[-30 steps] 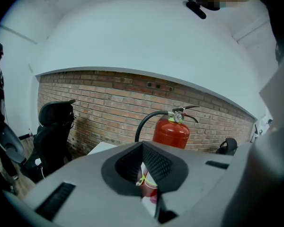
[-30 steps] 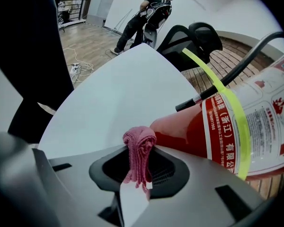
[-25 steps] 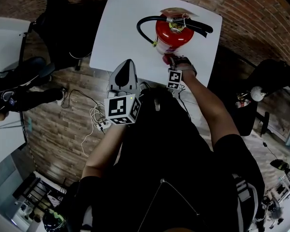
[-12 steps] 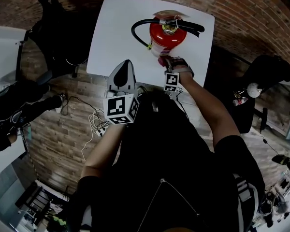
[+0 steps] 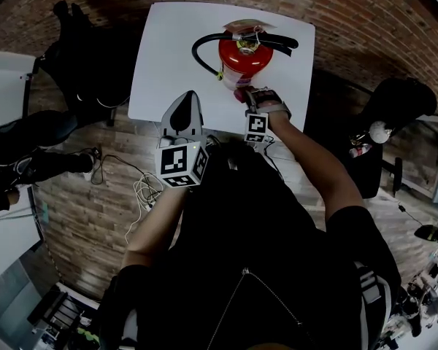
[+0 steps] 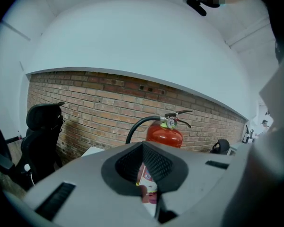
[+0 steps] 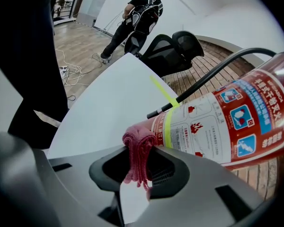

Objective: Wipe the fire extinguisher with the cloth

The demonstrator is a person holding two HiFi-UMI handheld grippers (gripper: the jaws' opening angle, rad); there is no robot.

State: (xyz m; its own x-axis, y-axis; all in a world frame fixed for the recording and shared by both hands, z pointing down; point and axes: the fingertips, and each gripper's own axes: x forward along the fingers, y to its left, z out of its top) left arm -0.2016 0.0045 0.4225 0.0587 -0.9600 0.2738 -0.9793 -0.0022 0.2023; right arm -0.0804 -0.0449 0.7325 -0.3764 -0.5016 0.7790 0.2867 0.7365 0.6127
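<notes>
Fire extinguisher: a red metal cylinder point(image 5: 243, 57) point(image 6: 164, 135) point(image 7: 217, 122) with a black lever handle and a white printed label. It stands upright on the white square table point(image 5: 171, 49), slightly toward 2 o'clock from the table's middle in the head view.
Hose: a black rubber hose point(image 5: 198, 49) point(image 7: 213, 79) leaves the valve and loops out to the cylinder's 9 o'clock side.
Cloth: a dark pink folded cloth point(image 7: 139, 150) point(image 5: 239, 93) is bunched between the right gripper's jaws. Its top fold lies against the extinguisher's label, just beside the yellow-green band.
Right gripper: the right gripper point(image 5: 245, 99) point(image 7: 141, 171) has its jaws clamped on the cloth. It sits at 6 o'clock of the extinguisher in the head view, with its tip at the cylinder's near side.
Left gripper: the left gripper point(image 5: 186, 102) point(image 6: 146, 174) has its jaws drawn to a narrow slit with nothing between them. It hovers at 8 o'clock of the extinguisher, apart from it, over the table's near edge and pointing toward the cylinder.
Surroundings: a red brick wall point(image 6: 99, 103) stands behind the table. A black office chair point(image 6: 42, 126) point(image 7: 175, 51) stands just beside the table.
</notes>
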